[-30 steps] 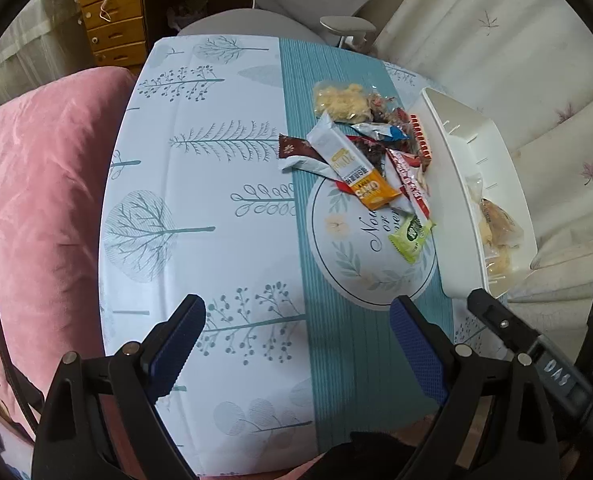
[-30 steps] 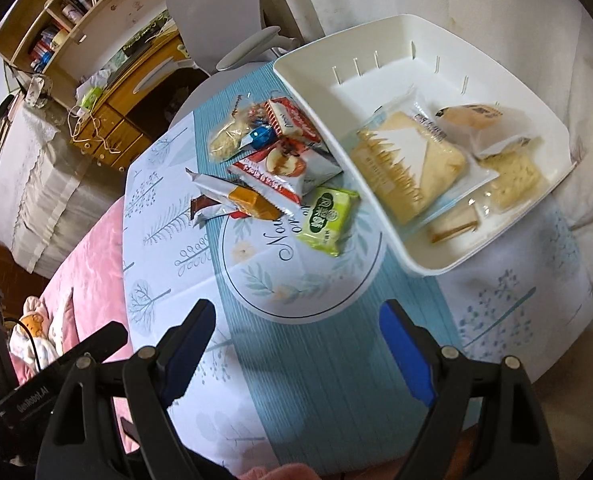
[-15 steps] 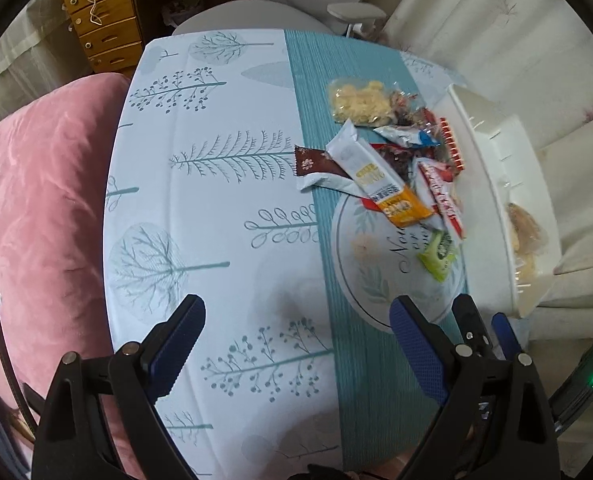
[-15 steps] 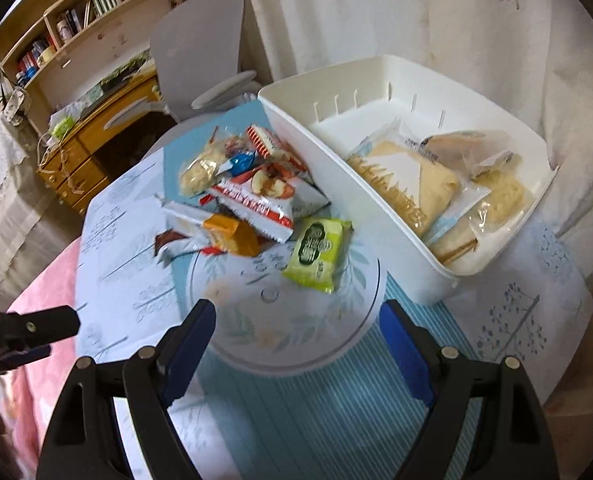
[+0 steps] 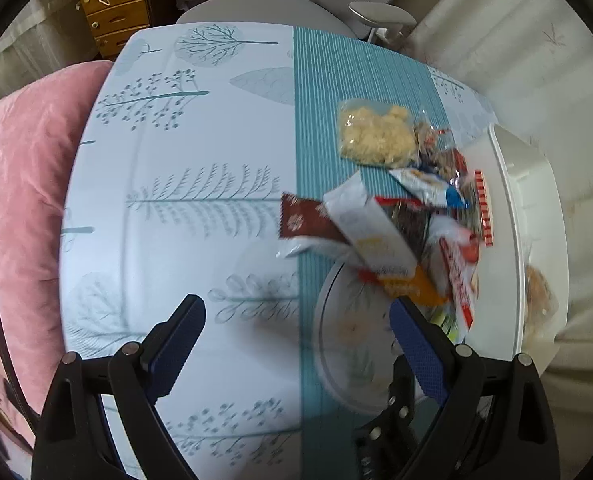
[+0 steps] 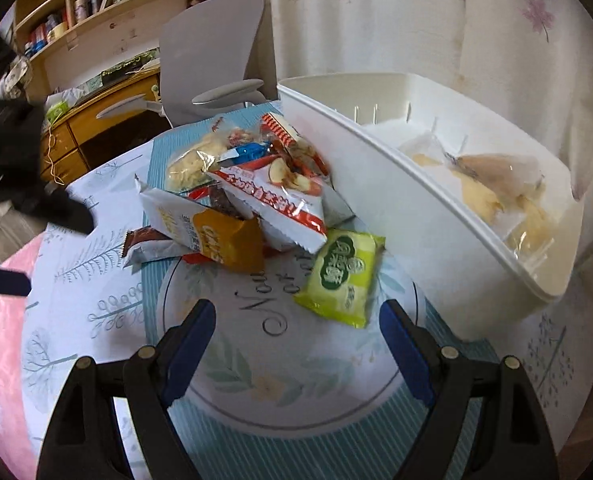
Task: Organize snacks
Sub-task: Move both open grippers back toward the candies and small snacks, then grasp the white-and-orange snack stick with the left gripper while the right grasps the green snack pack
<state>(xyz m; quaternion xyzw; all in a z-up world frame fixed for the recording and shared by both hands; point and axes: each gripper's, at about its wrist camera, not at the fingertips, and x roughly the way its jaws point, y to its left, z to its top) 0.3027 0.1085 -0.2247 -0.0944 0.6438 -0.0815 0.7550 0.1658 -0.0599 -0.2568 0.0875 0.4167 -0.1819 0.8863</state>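
The task was only partly done; the white bin (image 6: 436, 216) at the right side of the table (image 5: 168, 240) already held about 3 clear-wrapped pastries (image 6: 496, 176), while a loose pile of snacks (image 6: 256, 192) lay on the cloth just beside the bin's near wall; I judged that most of the work was left.

In the pile I could count at least 6 packets: the green packet (image 6: 342, 276) nearest to the right gripper (image 6: 298, 332), a red and white packet (image 6: 276, 196) leaning over an orange and white bar (image 6: 208, 228), a brown wrapper (image 5: 302, 220) at the left end, a clear bag of yellow pieces (image 5: 376, 132) at the far end, and a small blue packet (image 6: 248, 152) in between; some others were too covered to tell.

Both grippers were released and empty; the right one had its jaws wide apart over the round print of the cloth, with the green packet just ahead of them and touching neither pad; the left gripper (image 5: 296, 324) hung with spread jaws over the bare cloth, its right finger (image 5: 416, 344) close to the orange end of the bar, nothing between the pads.

For moving there was open room on the left half of the table, up to the pink cushion (image 5: 20, 200) at its edge; the right side was tight, because the bin wall stood high and the pile touched it, so a packet probably had to be lifted over the rim; the bin stood near the table's right edge and a curtain (image 6: 416, 20) hung behind it.
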